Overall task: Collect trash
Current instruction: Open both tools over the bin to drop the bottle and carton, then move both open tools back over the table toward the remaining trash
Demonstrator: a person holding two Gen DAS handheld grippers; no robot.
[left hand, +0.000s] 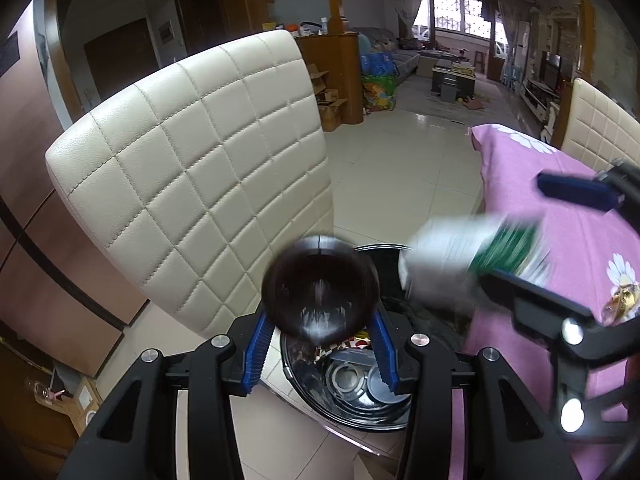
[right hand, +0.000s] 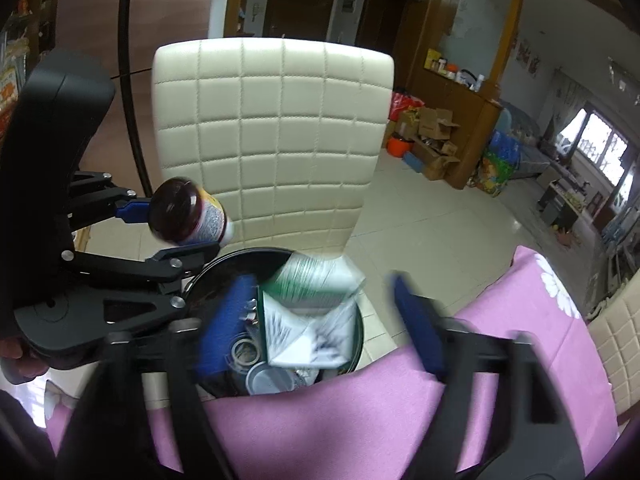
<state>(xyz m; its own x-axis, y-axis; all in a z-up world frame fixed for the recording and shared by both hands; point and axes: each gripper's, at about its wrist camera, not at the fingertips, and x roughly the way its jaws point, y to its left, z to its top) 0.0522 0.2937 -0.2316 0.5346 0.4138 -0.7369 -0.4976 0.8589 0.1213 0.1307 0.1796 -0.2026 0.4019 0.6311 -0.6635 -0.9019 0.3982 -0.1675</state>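
Observation:
My left gripper point(left hand: 320, 316) is shut on a dark brown bottle point(left hand: 320, 284) with a pale label point(right hand: 214, 216), tilted above the black round bin point(left hand: 360, 420). From the right wrist it shows at the left point(right hand: 176, 228), over the bin's rim point(right hand: 240, 256). My right gripper point(right hand: 320, 280) stands open, its blue fingers point(right hand: 416, 320) wide apart. A blurred green and white carton point(right hand: 312, 308) lies loose between them over the bin's mouth, clear of the right finger. The carton point(left hand: 472, 248) also appears in the left wrist view. Several lids and cans lie inside the bin.
A cream quilted chair back point(right hand: 272, 140) stands right behind the bin. A table under a pink flowered cloth point(right hand: 360, 412) borders the bin on the near side. A second cream chair point(left hand: 604, 128) stands at the far right. Pale tiled floor point(left hand: 400, 176) stretches beyond.

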